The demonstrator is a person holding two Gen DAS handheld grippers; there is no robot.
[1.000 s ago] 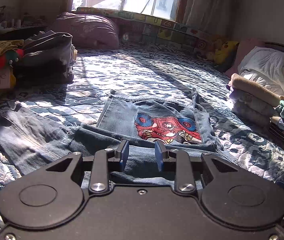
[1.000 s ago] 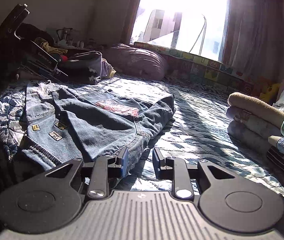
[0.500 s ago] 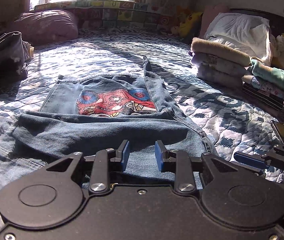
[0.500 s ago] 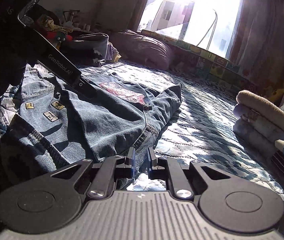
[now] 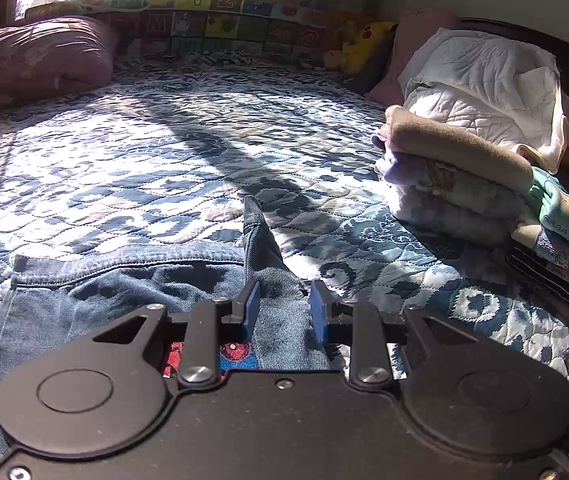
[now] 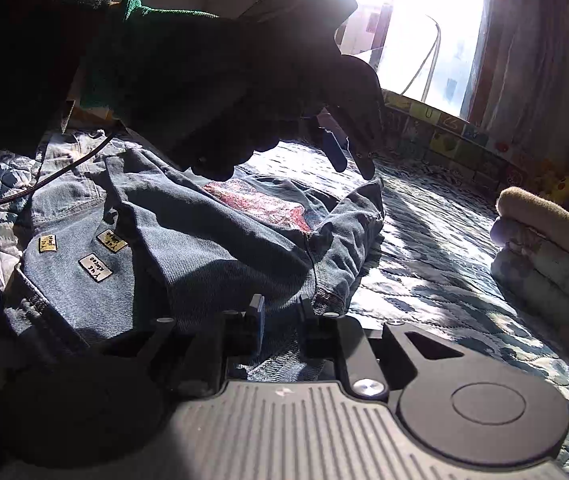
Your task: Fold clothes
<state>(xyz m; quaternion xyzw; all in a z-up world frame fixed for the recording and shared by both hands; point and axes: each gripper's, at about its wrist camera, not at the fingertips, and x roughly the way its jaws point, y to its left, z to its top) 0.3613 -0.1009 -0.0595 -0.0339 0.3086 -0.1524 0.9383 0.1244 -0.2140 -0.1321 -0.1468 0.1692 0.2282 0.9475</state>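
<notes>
Blown-out window glare, hard shadows, fisheye bending

Matte black left tongs with blue pads, silver screws and round embossed discs. Right tongs black too, ribbed grey top plate. Dark glove, green knit cuff, thin dark cable.

Left tool now over denim jacket

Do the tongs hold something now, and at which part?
Left tongs: open above the blue denim jacket, holding nothing. Right tongs: the jacket's folded edge lies between them, but a pinch cannot be told.
</notes>
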